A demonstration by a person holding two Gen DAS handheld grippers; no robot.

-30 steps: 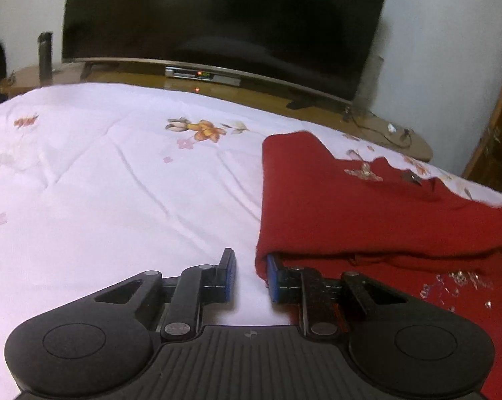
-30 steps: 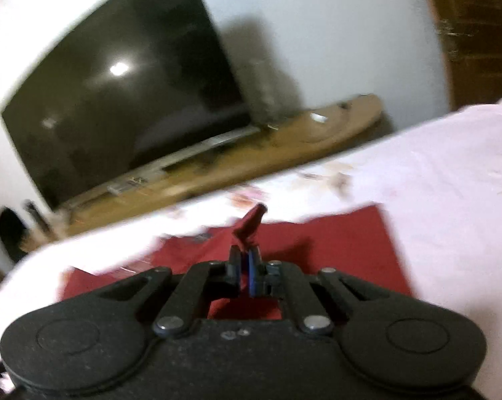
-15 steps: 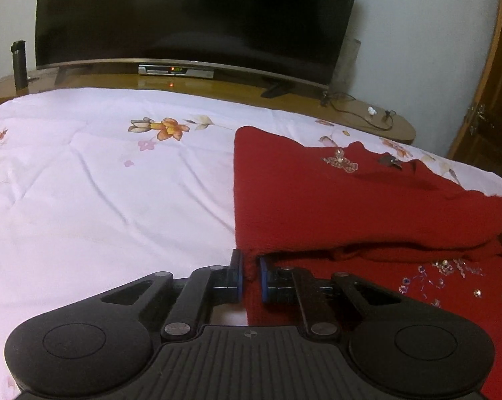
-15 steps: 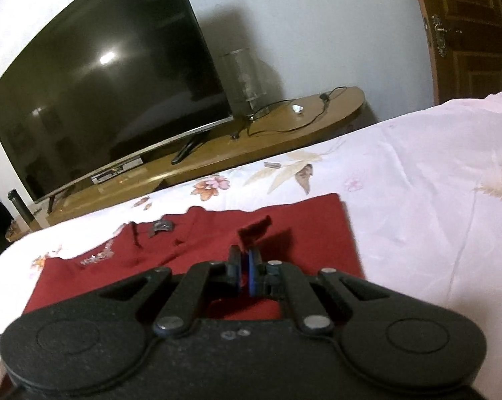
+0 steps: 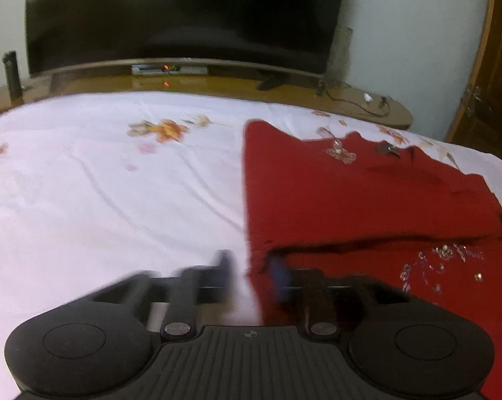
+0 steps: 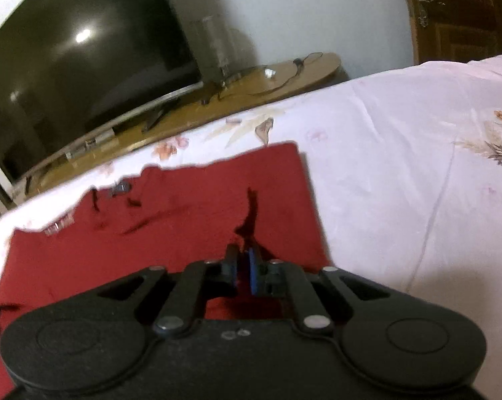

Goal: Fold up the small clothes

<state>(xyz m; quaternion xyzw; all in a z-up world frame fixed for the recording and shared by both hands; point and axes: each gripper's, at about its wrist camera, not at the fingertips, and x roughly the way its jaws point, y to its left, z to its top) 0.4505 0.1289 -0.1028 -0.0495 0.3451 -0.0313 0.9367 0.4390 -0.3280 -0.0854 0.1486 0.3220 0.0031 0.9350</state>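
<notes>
The red knitted garment with beaded trim (image 5: 367, 200) lies folded over on the white floral bedsheet (image 5: 100, 200). Both tools have just been opening: the left gripper (image 5: 249, 266) stands released astride the fold's corner, the right gripper (image 6: 242, 270) barely parted over cloth. Likely next: withdraw, regrasp for another fold. Beyond stand a wooden stand (image 5: 217, 85) and a dark curved television (image 5: 184, 13).

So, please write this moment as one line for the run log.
garment: red top folded over on bed sheet | left gripper: jaws just opening, off its edge | right gripper: jaws just opening, cloth between
</notes>
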